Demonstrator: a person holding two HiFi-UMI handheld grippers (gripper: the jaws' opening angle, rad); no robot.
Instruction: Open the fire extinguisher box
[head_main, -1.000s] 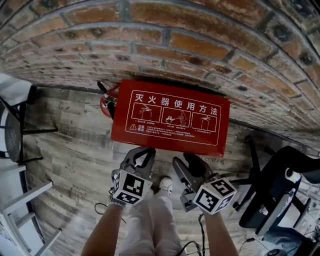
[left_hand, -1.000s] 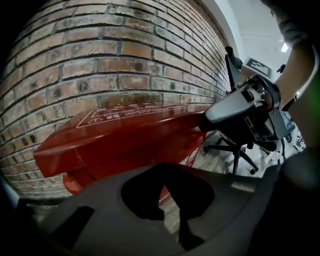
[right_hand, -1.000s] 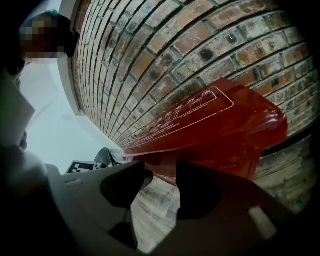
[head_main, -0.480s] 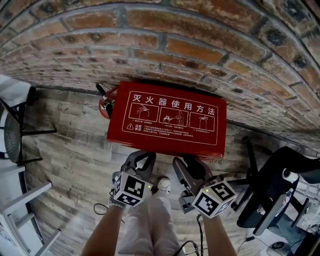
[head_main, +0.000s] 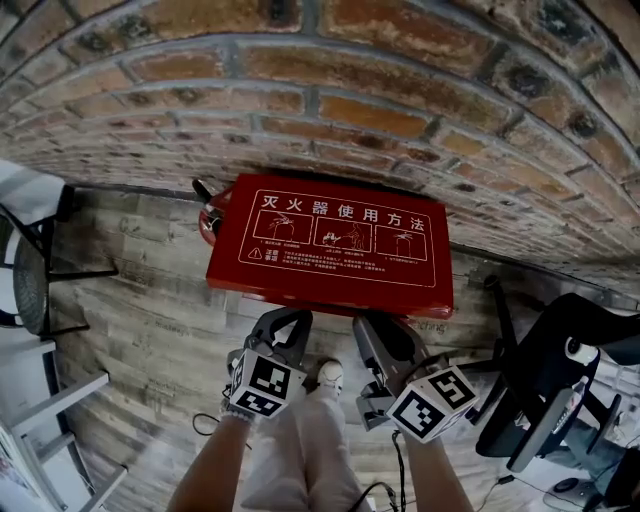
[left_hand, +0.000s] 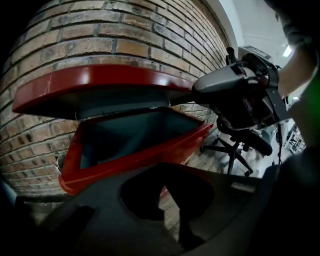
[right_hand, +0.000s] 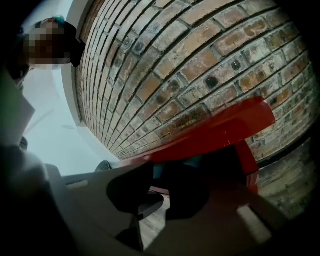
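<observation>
A red fire extinguisher box stands on the floor against the brick wall. Its lid (head_main: 335, 240), printed with white instructions, is tilted up at the front. The left gripper view shows the raised lid (left_hand: 100, 82) over the open base (left_hand: 150, 150) and its dark inside. My right gripper (head_main: 385, 322) is at the lid's front edge. Its jaws have just been closing, with that edge between them. Its grey jaw (left_hand: 220, 85) lies against the lid's corner. My left gripper (head_main: 288, 315) hangs just in front of the box, shut on nothing and apart from the lid.
A brick wall (head_main: 400, 90) runs behind the box. A red extinguisher (head_main: 210, 215) stands at the box's left end. A black office chair (head_main: 545, 380) is close on the right, metal chair legs (head_main: 40, 270) on the left. The person's shoe (head_main: 330, 372) is between the grippers.
The lid's front edge has lifted off the base, and my right gripper has risen with it while its jaws narrowed. The left gripper has stayed where it was.
</observation>
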